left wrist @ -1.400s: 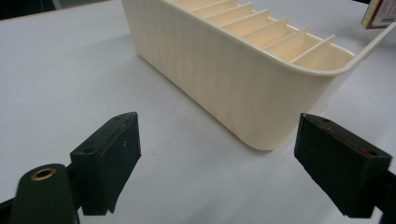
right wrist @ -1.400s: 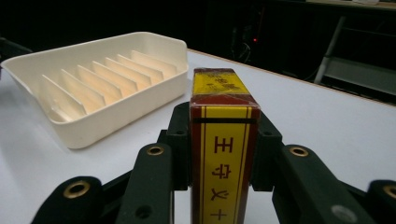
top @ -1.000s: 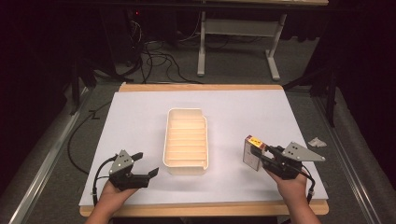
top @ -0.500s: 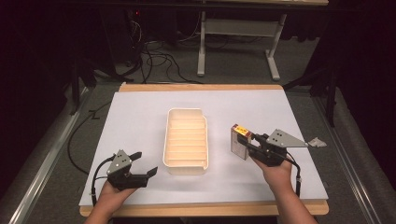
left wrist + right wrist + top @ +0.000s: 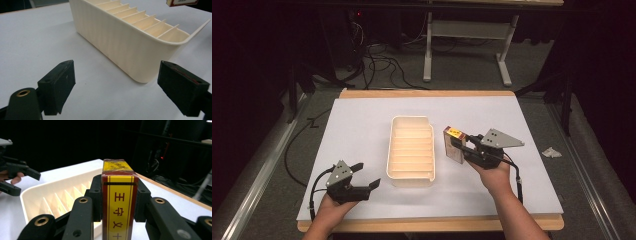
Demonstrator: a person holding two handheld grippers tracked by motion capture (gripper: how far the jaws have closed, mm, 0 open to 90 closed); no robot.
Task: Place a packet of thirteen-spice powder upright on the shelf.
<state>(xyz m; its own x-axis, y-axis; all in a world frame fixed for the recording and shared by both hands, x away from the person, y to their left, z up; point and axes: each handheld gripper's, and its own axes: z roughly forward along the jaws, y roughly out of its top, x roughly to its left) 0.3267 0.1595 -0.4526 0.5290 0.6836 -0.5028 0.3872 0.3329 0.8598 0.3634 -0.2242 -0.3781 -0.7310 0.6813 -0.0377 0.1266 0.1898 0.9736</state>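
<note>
While the right gripper (image 5: 460, 146) clamps a yellow box (image 5: 453, 144), its lower end hidden, the left gripper (image 5: 366, 176) gapes wide beside the tray (image 5: 411, 150).

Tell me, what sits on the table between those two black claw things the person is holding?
In the high view, a cream slotted tray stands between the left gripper and the right gripper, which clamps a yellow-and-red box.

White-topped table (image 5: 362, 120) with wooden edge, crumpled white scrap (image 5: 551, 152) on grey floor at right, tangled black cables (image 5: 377, 65) upper left, white desk frame (image 5: 464, 45) upper centre
</note>
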